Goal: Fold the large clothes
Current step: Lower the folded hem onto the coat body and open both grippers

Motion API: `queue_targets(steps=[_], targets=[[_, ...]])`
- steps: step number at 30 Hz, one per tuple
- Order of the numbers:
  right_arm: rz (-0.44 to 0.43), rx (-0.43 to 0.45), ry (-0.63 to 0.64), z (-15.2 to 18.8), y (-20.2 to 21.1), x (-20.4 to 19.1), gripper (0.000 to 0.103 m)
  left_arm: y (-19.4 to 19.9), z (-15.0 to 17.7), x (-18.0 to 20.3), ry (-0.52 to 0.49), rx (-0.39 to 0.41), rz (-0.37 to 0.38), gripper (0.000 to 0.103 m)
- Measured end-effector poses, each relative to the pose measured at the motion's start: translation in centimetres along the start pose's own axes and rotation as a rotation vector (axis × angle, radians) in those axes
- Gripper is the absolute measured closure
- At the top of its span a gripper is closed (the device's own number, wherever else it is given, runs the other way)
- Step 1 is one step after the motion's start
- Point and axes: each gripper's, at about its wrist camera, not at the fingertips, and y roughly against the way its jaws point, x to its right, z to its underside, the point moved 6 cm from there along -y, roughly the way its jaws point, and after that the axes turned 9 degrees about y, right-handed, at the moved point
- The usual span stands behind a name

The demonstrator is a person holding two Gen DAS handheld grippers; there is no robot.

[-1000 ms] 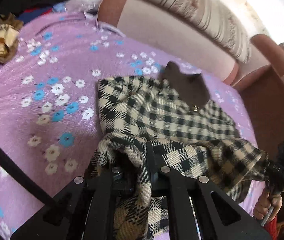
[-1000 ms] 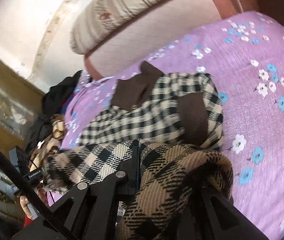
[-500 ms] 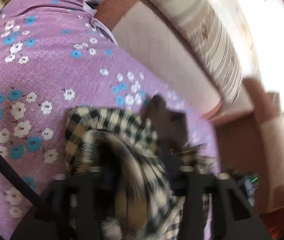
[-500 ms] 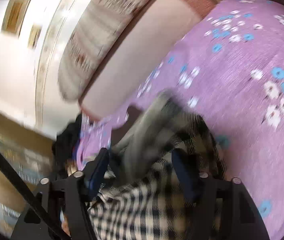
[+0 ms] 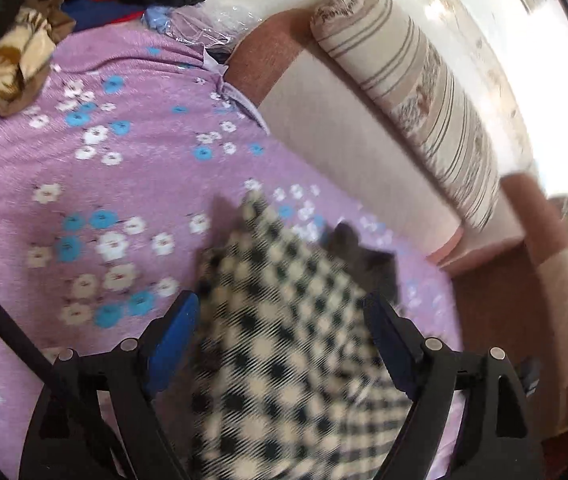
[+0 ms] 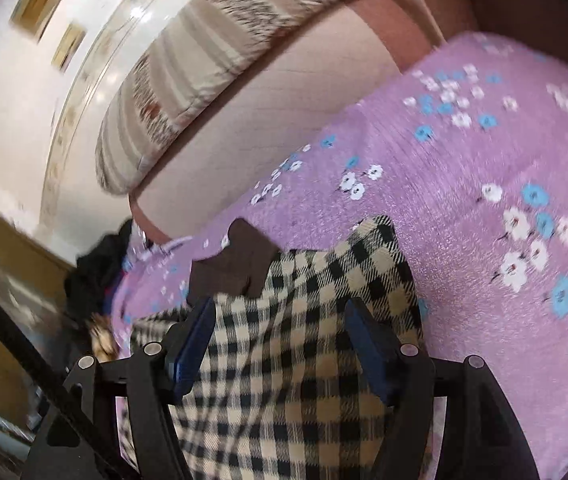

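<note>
A black-and-cream checked garment (image 5: 284, 340) with a dark brown collar (image 5: 367, 260) lies folded on the purple flowered bedspread (image 5: 104, 168). My left gripper (image 5: 284, 316) hovers just above it, jaws wide apart and empty, the cloth showing between the fingers. In the right wrist view the same garment (image 6: 291, 340) and its brown collar (image 6: 236, 264) lie under my right gripper (image 6: 284, 320), which is also open and empty. Both views are motion-blurred.
A pink sofa back (image 5: 343, 128) with a striped bolster cushion (image 5: 415, 92) runs behind the bedspread. A pile of other clothes (image 5: 16, 56) sits at the far left corner. A brown armrest (image 5: 523, 300) borders the right side.
Both grippers were shut on the garment's edge and carried it over toward the collar. Now both have opened and let go, and the cloth lies folded.
</note>
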Motion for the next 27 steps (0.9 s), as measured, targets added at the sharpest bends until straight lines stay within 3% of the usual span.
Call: queue_targets(steps=[7,13,16,17,18,19,20,21,25,27], targets=[[0.11,-0.073,0.198,4.3,3.4,0.7,0.03,1.3,4.9,-3.9,-0.163,-0.083,-0.092,0.02],[0.134,-0.183,0.277,10.1,6.7,2.3,0.029,0.9,9.8,-4.0,-0.31,-0.213,-0.023,0.02],[0.099,-0.244,0.302,12.9,6.6,1.8,0.029,0.0,11.2,-3.1,-0.359,-0.242,-0.034,0.021],[0.09,-0.276,0.313,13.9,6.1,1.4,0.029,-0.4,11.9,-2.7,-0.388,-0.262,-0.05,0.039],[0.086,-0.299,0.328,14.6,5.6,1.0,0.044,-1.0,12.6,-2.5,-0.431,-0.284,-0.105,0.08],[0.086,-0.306,0.34,14.9,5.3,0.7,0.075,-1.1,12.7,-2.5,-0.466,-0.274,-0.175,0.093],[0.096,-0.319,0.359,15.1,5.1,0.3,0.087,-0.8,12.7,-2.2,-0.515,-0.249,-0.236,0.094],[0.076,-0.324,0.352,15.0,5.2,0.0,0.091,-0.2,12.6,-1.8,-0.528,-0.238,-0.234,0.095],[0.056,-0.241,0.341,13.1,8.4,-0.7,0.093,5.6,11.0,-0.5,-0.543,-0.142,-0.195,0.098],[0.05,-0.205,0.314,12.4,10.6,0.0,0.093,6.9,11.4,-0.9,-0.544,-0.143,-0.195,0.098]])
